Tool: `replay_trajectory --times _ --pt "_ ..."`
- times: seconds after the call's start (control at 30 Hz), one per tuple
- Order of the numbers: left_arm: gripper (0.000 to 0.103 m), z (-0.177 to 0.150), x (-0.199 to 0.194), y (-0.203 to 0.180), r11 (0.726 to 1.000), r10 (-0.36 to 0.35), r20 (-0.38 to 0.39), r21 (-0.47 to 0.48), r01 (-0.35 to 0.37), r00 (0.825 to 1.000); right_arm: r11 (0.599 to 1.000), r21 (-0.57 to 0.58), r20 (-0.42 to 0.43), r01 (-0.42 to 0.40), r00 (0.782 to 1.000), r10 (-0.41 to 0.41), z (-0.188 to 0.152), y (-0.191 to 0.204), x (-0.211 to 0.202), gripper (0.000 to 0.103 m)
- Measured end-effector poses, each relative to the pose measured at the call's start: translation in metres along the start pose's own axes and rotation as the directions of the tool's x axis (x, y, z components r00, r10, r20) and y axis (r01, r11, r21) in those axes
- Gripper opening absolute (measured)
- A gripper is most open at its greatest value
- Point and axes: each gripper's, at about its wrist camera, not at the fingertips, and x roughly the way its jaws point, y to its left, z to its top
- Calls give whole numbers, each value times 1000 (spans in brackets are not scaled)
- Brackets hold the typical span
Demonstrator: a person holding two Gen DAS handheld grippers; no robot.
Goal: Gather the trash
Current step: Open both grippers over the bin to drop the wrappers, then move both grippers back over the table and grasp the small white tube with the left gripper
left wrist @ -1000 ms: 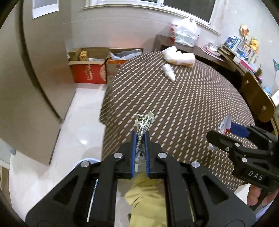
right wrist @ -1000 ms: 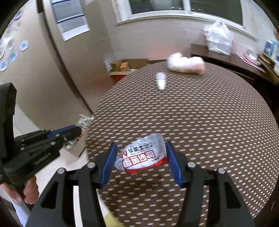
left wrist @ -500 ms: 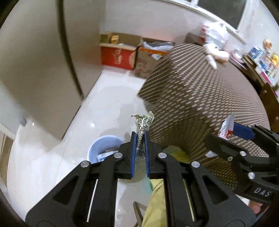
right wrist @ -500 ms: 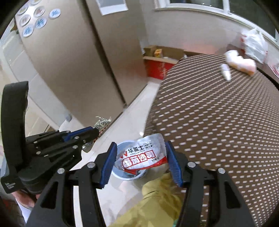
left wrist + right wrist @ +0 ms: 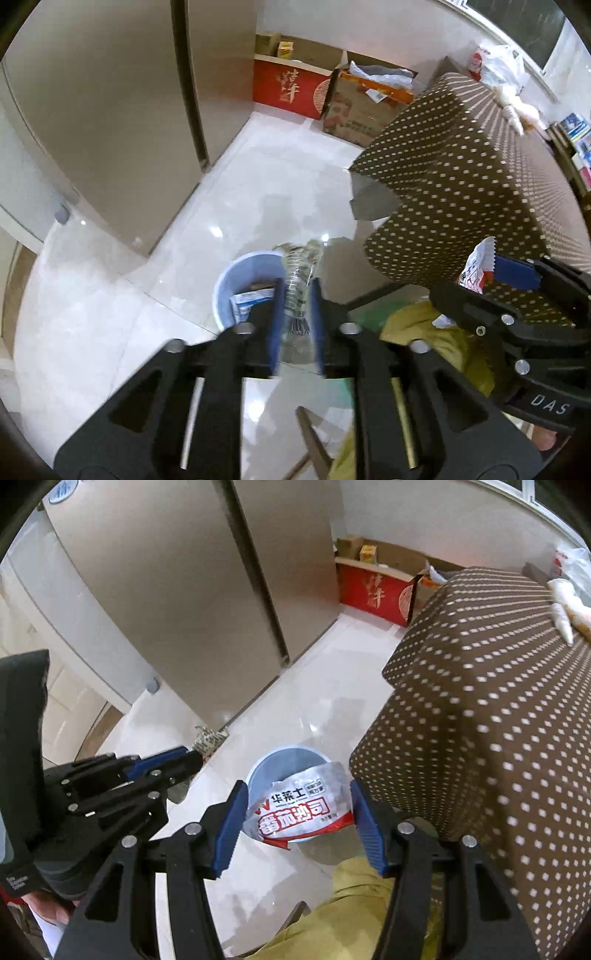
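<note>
Nearest the left wrist camera, the left gripper (image 5: 297, 295) has just been opening its jaws; the crumpled patterned wrapper (image 5: 300, 284) sits in the gap between the blue pads, blurred, and whether the pads touch it cannot be told. It hangs over the near rim of the pale blue trash bin (image 5: 236, 280), which stands on the glossy white floor (image 5: 258, 192) and already has a printed packet inside.

The right gripper (image 5: 298, 814) has its jaws about half open and closed on a silver and red sauce packet (image 5: 299, 812) (red Chinese lettering across its face), the pads pressing its two ends. The packet sits directly above the same bin, seen from this side as a blue ring behind it. Olive-yellow cloth of the person's clothing (image 5: 354, 897) fills the bottom of both views.

Just right of the bin rises the bench, draped in a brown dotted tablecloth (image 5: 498, 716); white plastic bags (image 5: 565, 605) lie at its far edge. Beyond the floor, a red cardboard box (image 5: 288, 88) and a brown carton (image 5: 354, 110) stand against the far wall, beside tall beige cabinet doors (image 5: 184, 590).
</note>
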Motion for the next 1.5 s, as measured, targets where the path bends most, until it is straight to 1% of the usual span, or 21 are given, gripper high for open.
replay_trajectory --times 0.03,0.07,0.1,0.23,0.37,0.43,0.53,0.6,0.67,0.73,0.83,0.93,1.07,1.17,1.33,1.4,1.5 --pt "45 1 2 4 1000 7 1 -13 -7 1000 1000 2 -4 2 1000 -2 2 1 4 56" --pt "54 2 4 8 1000 13 12 -26 -12 1000 1000 1 -9 1 1000 -1 4 3 8 56" --pt "54 2 4 11 999 18 21 -31 -17 1000 1000 -1 -14 3 1000 -3 5 5 12 56" --pt "54 0 10 27 998 17 8 -67 -16 1000 1000 -16 -39 9 999 -10 10 10 26 56" --pt "54 -10 14 47 993 43 -12 -107 -44 999 1000 -30 -67 0 998 -2 16 23 47 57" --pt "54 -15 15 57 990 49 -21 -132 -51 999 1000 -17 -87 -18 996 17 19 27 58 59" --pt "54 -23 14 67 985 75 -32 -154 -79 997 1000 -12 -134 -18 991 17 21 32 76 71" --pt "54 -29 11 73 981 84 -35 -171 -88 996 999 -34 -154 -5 988 0 18 36 81 71" --pt "54 -33 8 74 978 100 -27 -179 -103 995 998 -55 -153 -12 988 4 12 41 79 71" --pt "56 -35 7 75 978 115 -22 -172 -117 993 998 -61 -152 -9 988 0 3 47 75 71" --pt "56 -35 5 73 977 111 -20 -179 -112 994 997 -74 -146 -13 989 2 -1 46 68 71" --pt "59 -36 -1 65 981 110 -2 -159 -109 994 998 -64 -135 -19 991 11 -6 40 54 71" --pt "63 -31 -11 48 988 92 28 -126 -87 995 998 -38 -118 -41 992 36 -11 28 32 71" --pt "68 -27 -20 37 992 60 55 -113 -53 997 999 -29 -81 -37 996 35 -13 19 12 71" --pt "69 -16 -26 10 997 46 70 -72 -41 997 999 19 -6 -38 999 38 -13 -6 -28 71" --pt "72 -10 -31 -3 998 28 80 -54 -24 996 999 40 34 -27 999 25 -14 -20 -46 71" --pt "76 -1 -40 -25 1000 11 109 -18 -9 994 997 72 78 -11 997 5 -15 -41 -68 75"
